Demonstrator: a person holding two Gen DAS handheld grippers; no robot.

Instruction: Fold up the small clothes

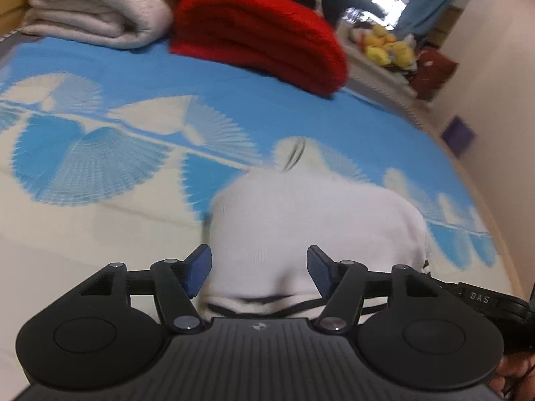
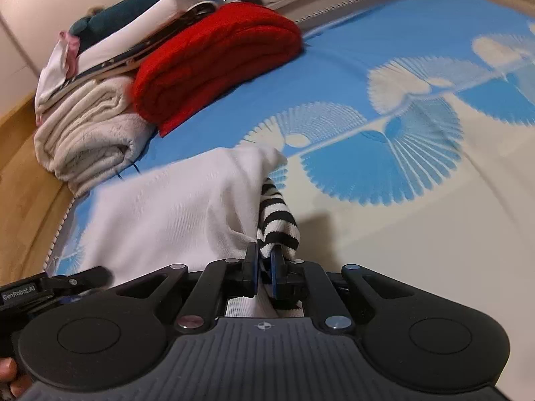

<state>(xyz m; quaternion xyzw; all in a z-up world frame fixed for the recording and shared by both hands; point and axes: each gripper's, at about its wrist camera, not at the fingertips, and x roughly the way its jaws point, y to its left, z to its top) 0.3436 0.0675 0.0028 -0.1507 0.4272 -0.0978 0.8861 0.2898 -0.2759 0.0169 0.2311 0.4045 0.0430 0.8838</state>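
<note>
Mid-fold: right tool (image 2: 264,260) clamped on striped cuff (image 2: 277,224) of white garment (image 2: 167,207) on bed (image 2: 418,234). Left tool (image 1: 259,269) wide, empty. Next likely: lay cuff across body.

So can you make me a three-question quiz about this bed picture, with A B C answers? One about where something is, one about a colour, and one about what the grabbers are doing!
1. Where is the red blanket?
A. Beside the cream blanket
B. Under the white garment
C. On the floor

2. What colours are the stripes on the cuff?
A. Red and blue
B. Black and white
C. Green and yellow

3. What is the right gripper doing?
A. Open, holding nothing
B. Shut on the red blanket
C. Shut on the striped cuff

Answers:
1 A: they lie side by side at the far end of the bed.
2 B: black bands cross white cloth.
3 C: its pads pinch the cuff, while the left gripper is open.
</note>
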